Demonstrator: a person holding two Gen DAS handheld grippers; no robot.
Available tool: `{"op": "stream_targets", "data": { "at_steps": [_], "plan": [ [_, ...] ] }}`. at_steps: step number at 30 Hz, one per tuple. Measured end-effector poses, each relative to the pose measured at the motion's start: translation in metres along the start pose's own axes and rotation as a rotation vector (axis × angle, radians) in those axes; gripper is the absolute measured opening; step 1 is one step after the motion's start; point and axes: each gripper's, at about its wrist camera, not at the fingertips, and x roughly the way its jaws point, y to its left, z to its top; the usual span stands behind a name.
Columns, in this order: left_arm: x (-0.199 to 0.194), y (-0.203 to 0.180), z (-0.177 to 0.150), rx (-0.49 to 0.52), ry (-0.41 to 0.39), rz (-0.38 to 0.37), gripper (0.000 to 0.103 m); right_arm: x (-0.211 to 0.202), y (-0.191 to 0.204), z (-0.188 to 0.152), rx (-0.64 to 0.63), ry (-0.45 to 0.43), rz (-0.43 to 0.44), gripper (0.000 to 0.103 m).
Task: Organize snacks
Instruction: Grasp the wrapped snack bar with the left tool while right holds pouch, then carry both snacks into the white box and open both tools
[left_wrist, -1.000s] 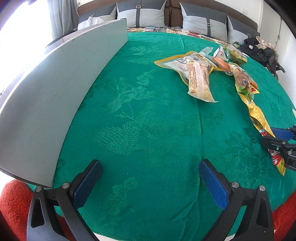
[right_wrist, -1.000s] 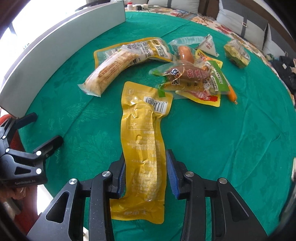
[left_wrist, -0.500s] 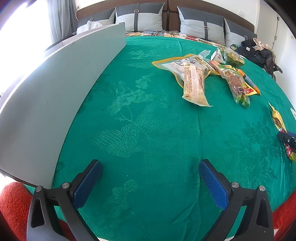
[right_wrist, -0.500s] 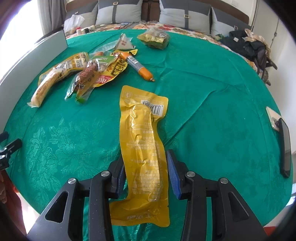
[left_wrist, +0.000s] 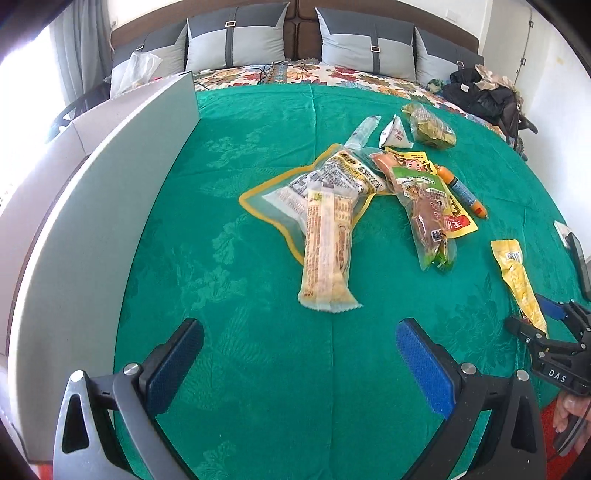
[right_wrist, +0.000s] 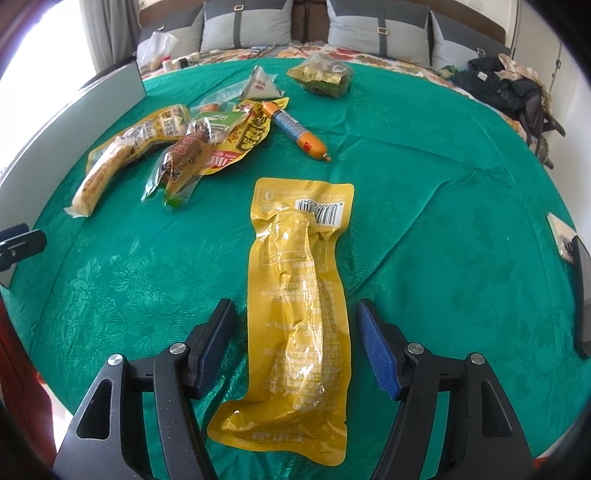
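phone (right_wrist: 580, 295) — cut by edge

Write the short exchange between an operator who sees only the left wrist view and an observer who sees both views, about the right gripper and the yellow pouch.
Operator: Is the right gripper shut on the yellow pouch?
Observer: No. Its jaws are open, with a gap on each side of the pouch.
Operator: Which face is up?
Observer: The side with small print, with a barcode at the far end.
Operator: Where does the pouch's near end lie?
Observer: It runs past the fingertips toward the camera, lying on the green cloth.
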Motion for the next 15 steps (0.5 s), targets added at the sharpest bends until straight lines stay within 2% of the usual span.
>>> {"op": "stream_targets", "data": {
  "at_steps": [2, 5, 6, 7, 9, 11, 15],
  "plan": [
    [0.009, -0.012, 0.017, 0.064, -0.001, 0.034, 0.100, 0.000, 0.000, 0.001, 0.001, 0.001, 0.002, 0.074],
    [0.033, -0.030, 0.035, 0.149, 0.031, 0.105, 0.088, 0.000, 0.001, 0.001, 0.000, 0.002, 0.004, 0.074],
    [0.042, -0.035, 0.038, 0.172, 0.053, 0.121, 0.078, 0.000, 0.000, 0.001, -0.002, 0.002, 0.006, 0.074],
    [0.050, -0.038, 0.039, 0.194, 0.074, 0.132, 0.055, 0.000, 0.000, 0.001, -0.002, 0.002, 0.007, 0.074],
    [0.058, -0.040, 0.036, 0.214, 0.107, 0.151, 0.024, 0.000, 0.000, 0.001, -0.001, 0.003, 0.008, 0.074],
    [0.050, -0.034, 0.028, 0.183, 0.111, 0.080, 0.024, 0.000, -0.001, 0.001, 0.003, 0.005, 0.013, 0.074],
    [0.021, -0.016, -0.005, 0.118, 0.168, -0.073, 0.024, -0.001, -0.006, 0.001, 0.033, 0.014, 0.045, 0.074]
  ]
}}
